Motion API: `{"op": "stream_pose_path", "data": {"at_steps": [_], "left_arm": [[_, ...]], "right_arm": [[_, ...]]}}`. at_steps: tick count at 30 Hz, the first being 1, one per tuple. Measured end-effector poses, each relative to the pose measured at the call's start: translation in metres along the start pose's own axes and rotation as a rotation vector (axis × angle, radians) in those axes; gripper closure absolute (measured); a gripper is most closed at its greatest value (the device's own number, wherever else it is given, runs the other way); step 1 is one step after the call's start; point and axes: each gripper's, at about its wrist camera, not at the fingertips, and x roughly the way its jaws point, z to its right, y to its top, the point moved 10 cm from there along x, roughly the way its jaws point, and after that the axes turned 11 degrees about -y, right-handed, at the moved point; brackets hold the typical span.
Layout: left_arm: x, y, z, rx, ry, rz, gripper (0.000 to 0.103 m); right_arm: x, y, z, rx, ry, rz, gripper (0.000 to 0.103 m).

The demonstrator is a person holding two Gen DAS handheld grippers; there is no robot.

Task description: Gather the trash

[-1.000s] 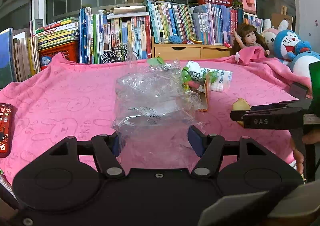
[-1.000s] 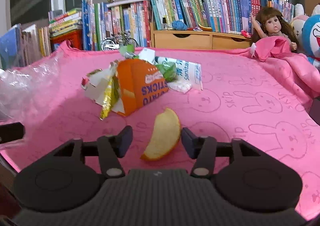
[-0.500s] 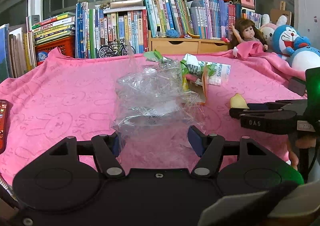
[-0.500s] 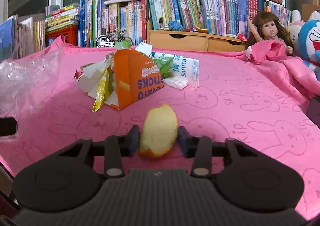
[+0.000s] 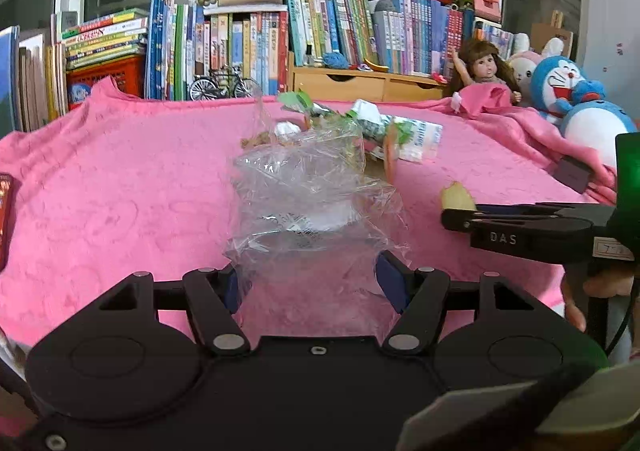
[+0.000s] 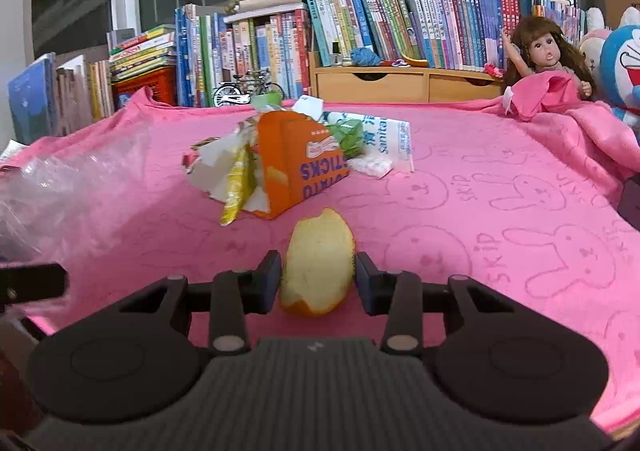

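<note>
On the pink bunny-print blanket, the right gripper has just closed its blue pads on a curved piece of orange peel, near a heap of wrappers with an orange snack carton. Beside it, the left gripper holds a crumpled clear plastic bag between half-spread jaws.

We have the orange peel pinched in the right gripper

Our right gripper has just closed its jaws, and both pads press the orange peel above the pink blanket. Beyond it lies the orange snack box among wrappers; a clear plastic bag sits at left.
</note>
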Motion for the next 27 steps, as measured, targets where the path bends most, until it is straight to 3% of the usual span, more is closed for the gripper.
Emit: {"op": "stream_pose_path", "data": {"at_steps": [6,14,27], "left_arm": [[-0.021,-0.023,0.016,-0.001,-0.032,-0.032,0.039],[-0.036,-0.07,0.031,-0.022,-0.087,-0.168,0.039],[-0.017,-0.148,0.041,-0.03,-0.109,-0.399,0.04]], "right_arm": [[-0.038,-0.018,-0.012,-0.002,0.061,0.005,0.059],[-0.075,-0.059,-0.018,-0.007,0.119,-0.073,0.059],[-0.066,-0.136,-0.022,-0.006,0.123,-0.276,0.058]]}}
